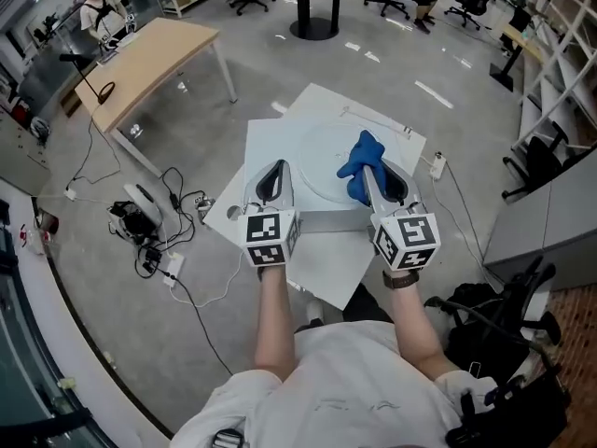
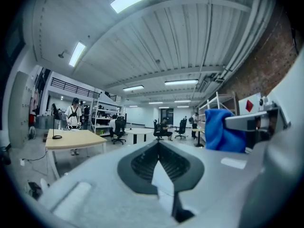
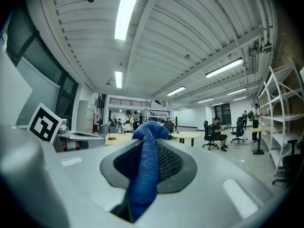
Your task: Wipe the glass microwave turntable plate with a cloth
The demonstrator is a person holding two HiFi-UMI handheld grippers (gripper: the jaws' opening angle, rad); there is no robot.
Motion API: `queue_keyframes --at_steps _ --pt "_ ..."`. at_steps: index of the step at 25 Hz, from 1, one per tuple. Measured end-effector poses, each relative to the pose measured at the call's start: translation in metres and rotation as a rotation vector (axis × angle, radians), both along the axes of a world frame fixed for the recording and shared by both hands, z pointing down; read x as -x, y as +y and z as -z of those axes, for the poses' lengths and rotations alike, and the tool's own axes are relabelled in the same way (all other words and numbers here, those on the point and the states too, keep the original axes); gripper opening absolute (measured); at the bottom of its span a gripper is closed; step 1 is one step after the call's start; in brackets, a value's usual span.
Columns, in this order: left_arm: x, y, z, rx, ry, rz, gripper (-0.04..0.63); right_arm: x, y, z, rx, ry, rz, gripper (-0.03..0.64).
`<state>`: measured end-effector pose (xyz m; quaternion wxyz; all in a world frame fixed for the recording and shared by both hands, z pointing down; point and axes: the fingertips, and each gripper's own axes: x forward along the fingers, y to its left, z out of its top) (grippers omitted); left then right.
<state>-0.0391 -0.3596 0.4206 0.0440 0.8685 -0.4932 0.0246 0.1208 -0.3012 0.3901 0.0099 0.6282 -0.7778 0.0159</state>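
The glass turntable plate [image 1: 317, 152] lies flat, faint and round, on the white tabletop [image 1: 275, 138]. My right gripper [image 1: 367, 174] hovers over the plate's right side, shut on a blue cloth [image 1: 358, 164] that bunches out past its tips. In the right gripper view the blue cloth [image 3: 145, 172] runs up between the right gripper's [image 3: 148, 161] closed jaws. My left gripper [image 1: 274, 170] is just left of the plate, shut, with nothing I can identify in it. The left gripper view shows my left gripper [image 2: 162, 167] pointing level into the room, with the blue cloth [image 2: 219, 129] at the right.
White boards overlap under the plate, with a grey edge [image 1: 326, 220] at the front. A power strip [image 1: 437, 166] lies at the table's right. Cables and a charger [image 1: 145, 224] sit on the floor at left. A wooden desk [image 1: 154, 59] stands beyond, and a black chair [image 1: 499, 320] at the near right.
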Motion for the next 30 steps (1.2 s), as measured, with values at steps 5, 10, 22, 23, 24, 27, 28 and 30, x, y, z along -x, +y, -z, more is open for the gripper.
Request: queue_keyframes --at_steps 5,10,22,23,24,27,28,30 --pt "-0.020 -0.026 -0.054 0.165 -0.141 -0.056 0.002 0.003 -0.040 -0.011 0.047 -0.008 0.130 0.077" --pt "-0.044 -0.034 -0.096 0.300 -0.247 -0.103 0.002 0.017 -0.091 -0.043 0.160 0.219 0.317 0.077" --pt "-0.054 -0.049 -0.154 0.499 -0.462 -0.127 0.002 0.111 -0.157 -0.118 0.415 0.458 0.848 0.077" --pt "-0.054 -0.049 -0.156 0.510 -0.463 -0.127 0.002 0.117 -0.157 -0.126 0.429 0.502 0.882 0.077" --pt "-0.053 -0.050 -0.158 0.519 -0.459 -0.126 0.002 0.122 -0.158 -0.135 0.437 0.560 0.909 0.077" --pt "-0.052 -0.051 -0.159 0.537 -0.438 -0.113 0.002 0.128 -0.166 -0.154 0.457 0.695 0.938 0.077" --pt "-0.052 -0.051 -0.159 0.538 -0.434 -0.107 0.002 0.125 -0.171 -0.158 0.466 0.711 0.931 0.077" --pt "-0.052 -0.052 -0.160 0.537 -0.430 -0.097 0.002 0.116 -0.183 -0.161 0.483 0.722 0.900 0.077"
